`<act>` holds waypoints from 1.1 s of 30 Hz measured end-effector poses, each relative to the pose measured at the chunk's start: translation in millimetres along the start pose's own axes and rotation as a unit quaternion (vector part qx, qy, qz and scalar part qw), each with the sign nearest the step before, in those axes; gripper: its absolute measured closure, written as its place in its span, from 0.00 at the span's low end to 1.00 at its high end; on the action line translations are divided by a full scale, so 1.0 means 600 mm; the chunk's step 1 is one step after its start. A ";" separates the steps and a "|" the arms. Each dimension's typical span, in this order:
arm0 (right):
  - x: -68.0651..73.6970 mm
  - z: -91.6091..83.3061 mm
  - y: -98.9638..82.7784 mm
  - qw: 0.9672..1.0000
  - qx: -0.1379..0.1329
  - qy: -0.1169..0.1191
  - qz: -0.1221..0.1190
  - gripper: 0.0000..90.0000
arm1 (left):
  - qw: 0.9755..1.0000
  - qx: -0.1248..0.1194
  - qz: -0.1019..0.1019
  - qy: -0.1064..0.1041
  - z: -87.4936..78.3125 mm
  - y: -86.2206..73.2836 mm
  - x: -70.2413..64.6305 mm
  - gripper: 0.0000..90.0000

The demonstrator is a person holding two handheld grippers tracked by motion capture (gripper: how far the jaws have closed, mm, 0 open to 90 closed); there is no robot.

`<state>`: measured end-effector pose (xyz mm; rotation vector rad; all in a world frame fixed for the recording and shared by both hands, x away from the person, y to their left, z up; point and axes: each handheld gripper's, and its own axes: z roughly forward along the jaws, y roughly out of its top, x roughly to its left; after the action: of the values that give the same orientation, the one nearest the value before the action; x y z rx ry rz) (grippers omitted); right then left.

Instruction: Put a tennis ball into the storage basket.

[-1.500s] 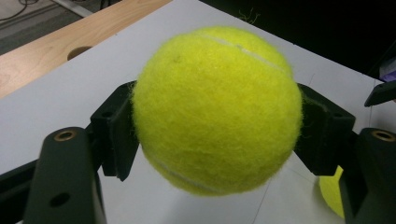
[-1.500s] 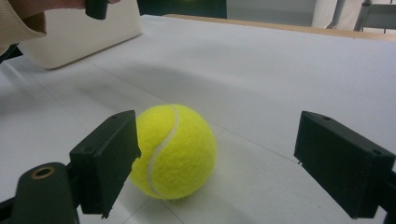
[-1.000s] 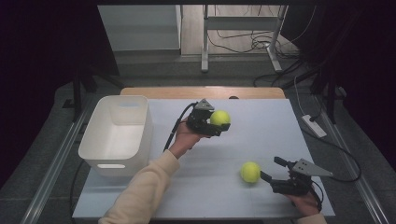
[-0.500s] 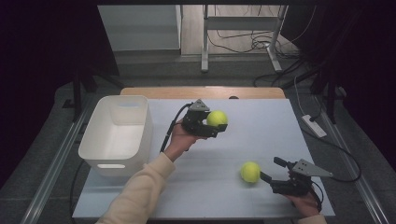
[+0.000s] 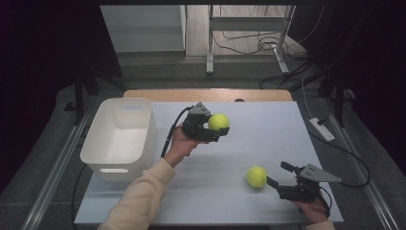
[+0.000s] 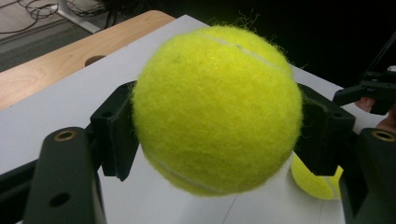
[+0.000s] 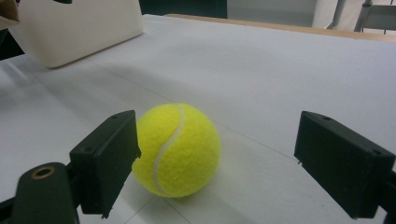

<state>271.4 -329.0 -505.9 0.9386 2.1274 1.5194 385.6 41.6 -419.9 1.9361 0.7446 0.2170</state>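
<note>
— Hand-held gripper on the left (image 5: 216,128), what's it doing?
— Clamped on a tennis ball (image 5: 218,121), both pads pressing its sides, lifted off the desk (image 5: 268,124) at the frame's centre, just right of the white bin (image 5: 119,136).
— And the right hand-held gripper (image 5: 274,175)?
— Lower right, jaws spread wide around a second tennis ball (image 5: 256,176) resting on the desk; one pad sits close against it, the other stands well clear.
</note>
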 end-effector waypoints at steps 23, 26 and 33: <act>0.000 -0.001 0.000 1.000 -0.001 -0.002 0.001 0.15 | 1.000 -0.006 0.001 0.014 -0.028 -0.002 0.008 0.30; 0.000 -0.001 0.000 1.000 -0.001 -0.001 0.001 0.15 | 1.000 -0.008 -0.002 0.015 -0.032 -0.002 0.010 0.30; 0.000 -0.001 0.000 1.000 0.000 -0.001 0.000 0.15 | 1.000 -0.010 -0.003 0.020 -0.041 -0.003 0.015 0.30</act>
<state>271.0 -329.2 -505.7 0.9392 2.1269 1.5174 380.7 66.0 -411.1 1.9150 0.7724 0.2595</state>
